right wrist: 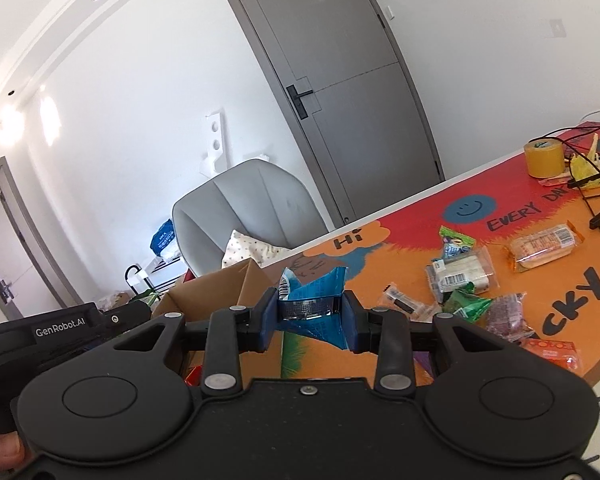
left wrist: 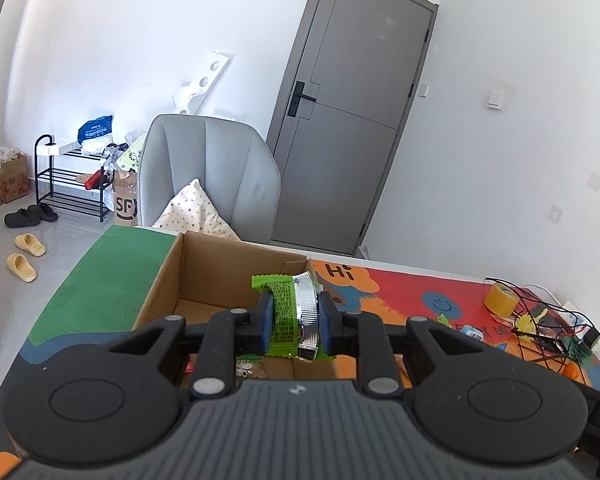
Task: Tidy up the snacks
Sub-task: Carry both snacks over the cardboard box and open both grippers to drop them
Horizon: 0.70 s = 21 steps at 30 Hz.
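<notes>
The left gripper (left wrist: pixel 293 318) has its jaws clenched on a green snack packet (left wrist: pixel 286 312) with a silver foil edge, held above the open cardboard box (left wrist: pixel 204 268). The right gripper (right wrist: pixel 310 316) has its jaws grasping a blue snack packet (right wrist: pixel 316 294), with the box at its 9 o'clock. More loose snacks (right wrist: pixel 466 276) lie on the colourful counter (right wrist: pixel 400 264) at 3 o'clock; a tape roll (right wrist: pixel 545 158) stands at 2 o'clock.

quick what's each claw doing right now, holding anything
Left claw: closed on a green snack packet, above the cardboard box.
Right claw: closed on a blue snack packet.
</notes>
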### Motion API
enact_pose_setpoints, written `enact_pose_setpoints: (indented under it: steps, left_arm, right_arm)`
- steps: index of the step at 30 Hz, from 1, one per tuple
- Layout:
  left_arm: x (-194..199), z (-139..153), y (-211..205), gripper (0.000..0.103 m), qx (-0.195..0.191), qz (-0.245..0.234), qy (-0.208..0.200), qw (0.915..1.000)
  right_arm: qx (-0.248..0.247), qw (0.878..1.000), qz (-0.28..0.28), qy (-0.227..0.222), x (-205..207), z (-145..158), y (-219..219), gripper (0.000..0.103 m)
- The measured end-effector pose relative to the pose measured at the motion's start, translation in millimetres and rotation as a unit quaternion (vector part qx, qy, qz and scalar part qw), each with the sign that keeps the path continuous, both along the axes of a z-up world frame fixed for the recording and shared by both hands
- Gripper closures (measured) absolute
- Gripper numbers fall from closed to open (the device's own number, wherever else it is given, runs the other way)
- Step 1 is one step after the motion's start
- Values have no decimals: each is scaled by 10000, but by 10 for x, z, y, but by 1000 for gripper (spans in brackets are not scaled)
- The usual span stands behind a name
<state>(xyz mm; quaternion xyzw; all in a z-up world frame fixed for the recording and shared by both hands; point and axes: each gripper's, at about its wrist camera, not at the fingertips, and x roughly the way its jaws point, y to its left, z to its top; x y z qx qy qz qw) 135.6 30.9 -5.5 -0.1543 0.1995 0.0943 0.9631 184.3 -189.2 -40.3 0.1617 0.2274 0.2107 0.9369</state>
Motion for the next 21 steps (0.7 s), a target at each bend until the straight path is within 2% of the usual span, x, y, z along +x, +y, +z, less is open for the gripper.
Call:
enact_pose_setpoints:
  steps: [10,21]
  left_arm:
    - [150,-129,366,80,-224,240,218,9992]
    - [61,-155,713,71,-433,467,208,9978]
  right_arm:
    - [-73,9993,359,-8,198,31,418,69]
    - [-169,9978,638,15,351,51,855,69]
